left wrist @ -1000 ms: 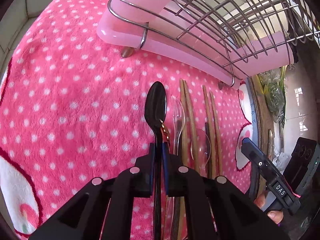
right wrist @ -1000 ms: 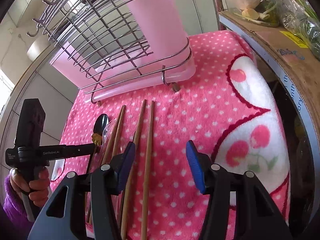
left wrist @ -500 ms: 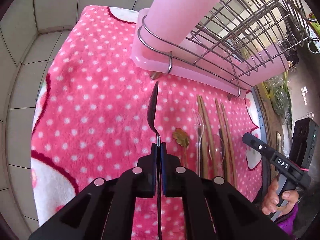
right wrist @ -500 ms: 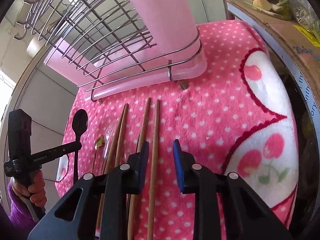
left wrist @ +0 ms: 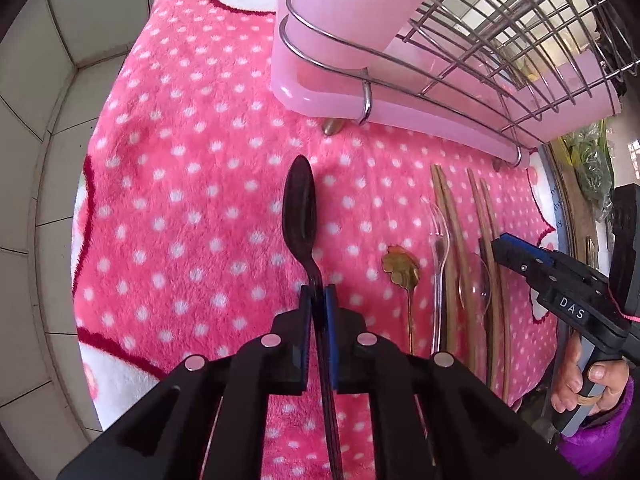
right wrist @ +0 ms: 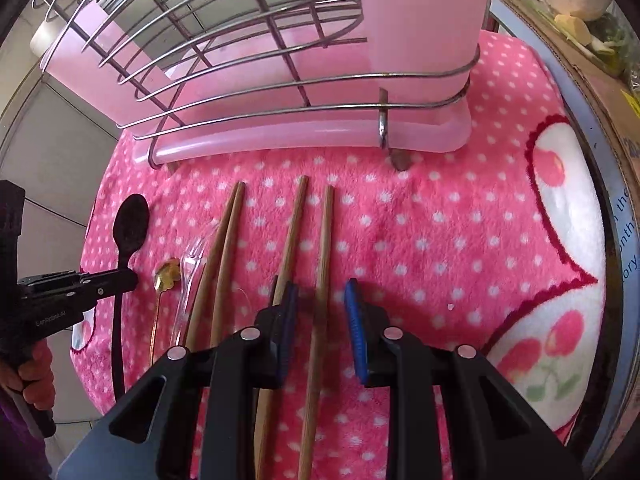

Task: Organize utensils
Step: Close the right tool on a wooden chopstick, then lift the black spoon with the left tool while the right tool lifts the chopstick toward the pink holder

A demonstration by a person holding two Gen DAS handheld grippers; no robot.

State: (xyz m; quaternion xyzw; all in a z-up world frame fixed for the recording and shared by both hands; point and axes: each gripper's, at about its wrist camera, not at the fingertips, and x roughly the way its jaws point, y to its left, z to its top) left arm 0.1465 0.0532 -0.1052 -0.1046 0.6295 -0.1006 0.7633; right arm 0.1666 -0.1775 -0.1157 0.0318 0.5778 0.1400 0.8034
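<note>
- Right now the left gripper (left wrist: 319, 300) is clamping its jaws tight on the neck of the black spoon (left wrist: 300, 208), whose bowl is pointing toward twelve o'clock in the left wrist view, over the pink dotted towel (left wrist: 192, 184).
- Meanwhile the right gripper (right wrist: 319, 312) has just been closing: its jaws are standing narrow around one wooden chopstick (right wrist: 322, 256), with a sliver of gap on each side, so the pads are not yet pressing.
- Its partner chopstick (right wrist: 294, 224) is lying just outside the left pad, at eleven o'clock.
- Nothing seems stowed yet in the pink wire rack (right wrist: 280, 136); another chopstick pair (right wrist: 224, 236), a gold spoon (right wrist: 167, 274) and clear plastic cutlery (left wrist: 439, 240) are waiting on the towel.
- Only the right wrist view is showing the cardboard box (right wrist: 580, 52) with produce at two o'clock; only the left is showing the tiled wall at nine.
</note>
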